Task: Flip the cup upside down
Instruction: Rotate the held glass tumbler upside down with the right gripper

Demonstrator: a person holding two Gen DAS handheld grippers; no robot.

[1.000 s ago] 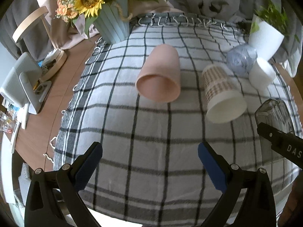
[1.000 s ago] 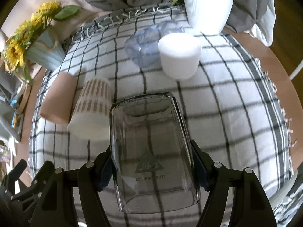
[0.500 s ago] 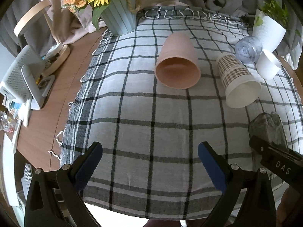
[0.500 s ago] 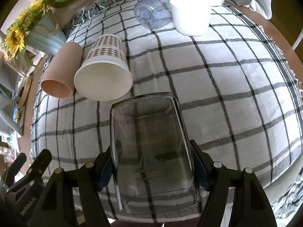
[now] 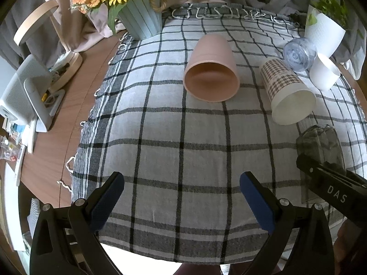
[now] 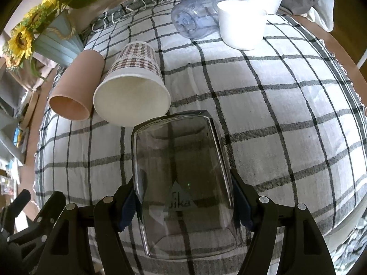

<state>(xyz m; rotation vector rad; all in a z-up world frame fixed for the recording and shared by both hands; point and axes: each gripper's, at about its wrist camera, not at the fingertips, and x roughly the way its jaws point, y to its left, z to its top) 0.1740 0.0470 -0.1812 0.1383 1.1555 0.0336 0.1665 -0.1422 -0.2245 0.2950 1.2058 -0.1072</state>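
Above the checked cloth's near edge, the right tongs point(image 6: 184, 202) pinch the clear glass cup point(image 6: 183, 178), now lifted nearer the camera than a second ago, ready for inverting, while the left tongs point(image 5: 181, 192) hang spread and empty.

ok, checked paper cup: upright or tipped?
Tipped. The checked paper cup lies on its side on the plaid cloth, open mouth facing the cameras, beside the pink cup, also on its side.
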